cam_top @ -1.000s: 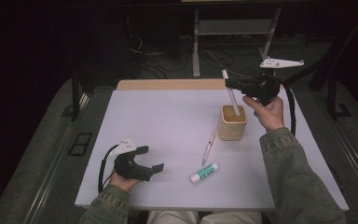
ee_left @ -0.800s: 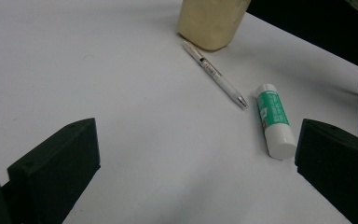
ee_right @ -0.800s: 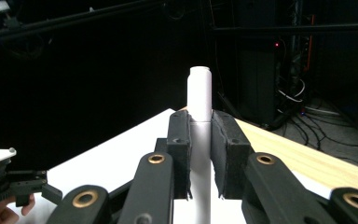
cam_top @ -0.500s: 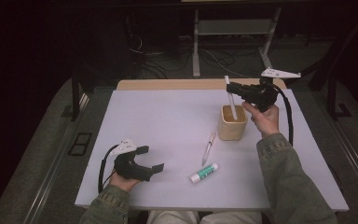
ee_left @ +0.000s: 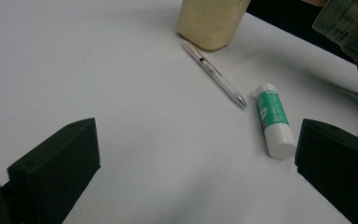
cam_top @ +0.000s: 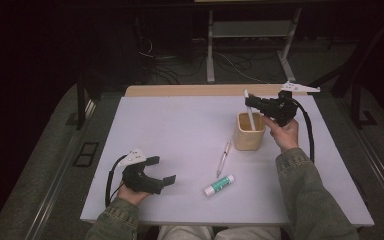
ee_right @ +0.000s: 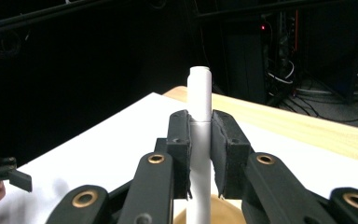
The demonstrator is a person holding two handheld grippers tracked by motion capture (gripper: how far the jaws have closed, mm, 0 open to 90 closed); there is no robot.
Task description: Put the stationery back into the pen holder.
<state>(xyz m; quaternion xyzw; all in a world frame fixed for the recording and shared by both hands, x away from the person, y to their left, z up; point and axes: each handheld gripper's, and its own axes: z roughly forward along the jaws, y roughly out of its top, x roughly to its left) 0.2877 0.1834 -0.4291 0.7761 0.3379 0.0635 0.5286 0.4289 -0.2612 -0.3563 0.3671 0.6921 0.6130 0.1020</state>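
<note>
Above the round tan cup [cam_top: 249, 132], the right gripper [ee_right: 199, 140] clamps a smooth white pen [ee_right: 199, 107]; left gripper [ee_left: 191, 177] gapes empty.

The high camera sits above my side of the bench [cam_top: 180, 130] and looks forward and down, far enough to take in the whole top and both my forearms. My left claw [cam_top: 161, 170] camera rides low, close to the surface, facing across it toward the cup [ee_left: 212, 21], pen [ee_left: 214, 73] and glue stick [ee_left: 274, 120], which the high view shares. My right claw [ee_right: 200, 154] camera looks level along its jaws, very near, over the cup rim [ee_right: 216, 212] toward the bench's far edge.
</note>
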